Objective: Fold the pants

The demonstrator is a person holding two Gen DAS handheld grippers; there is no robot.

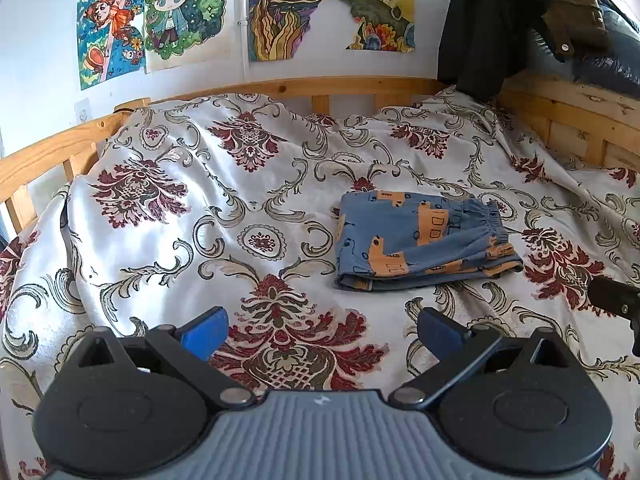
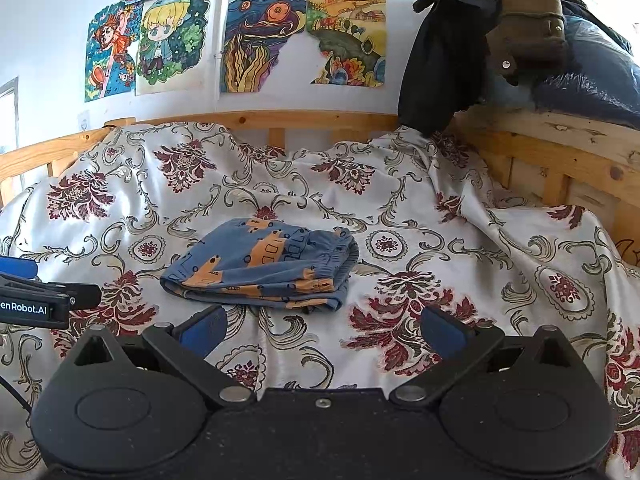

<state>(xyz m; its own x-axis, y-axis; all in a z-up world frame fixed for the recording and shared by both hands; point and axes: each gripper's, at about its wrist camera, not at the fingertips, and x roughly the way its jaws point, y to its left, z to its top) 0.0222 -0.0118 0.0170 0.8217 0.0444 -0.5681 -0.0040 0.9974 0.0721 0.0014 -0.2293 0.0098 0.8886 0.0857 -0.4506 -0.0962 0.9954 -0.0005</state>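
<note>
The floral bedspread (image 1: 160,208) fills both views. The folded blue pants (image 1: 424,240) lie right of centre in the left view. The left gripper (image 1: 322,330) and right gripper (image 2: 320,330) hover low, jaws spread wide, holding nothing.

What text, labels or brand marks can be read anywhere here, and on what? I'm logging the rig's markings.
"enRobot.AI": white letters on the side of the left gripper, cut off at the picture's left edge, so the word's start is missing.
A small pale mark on the left gripper's grey ribbed body is too small to read.
The wall drawings and pants show no readable words.
</note>
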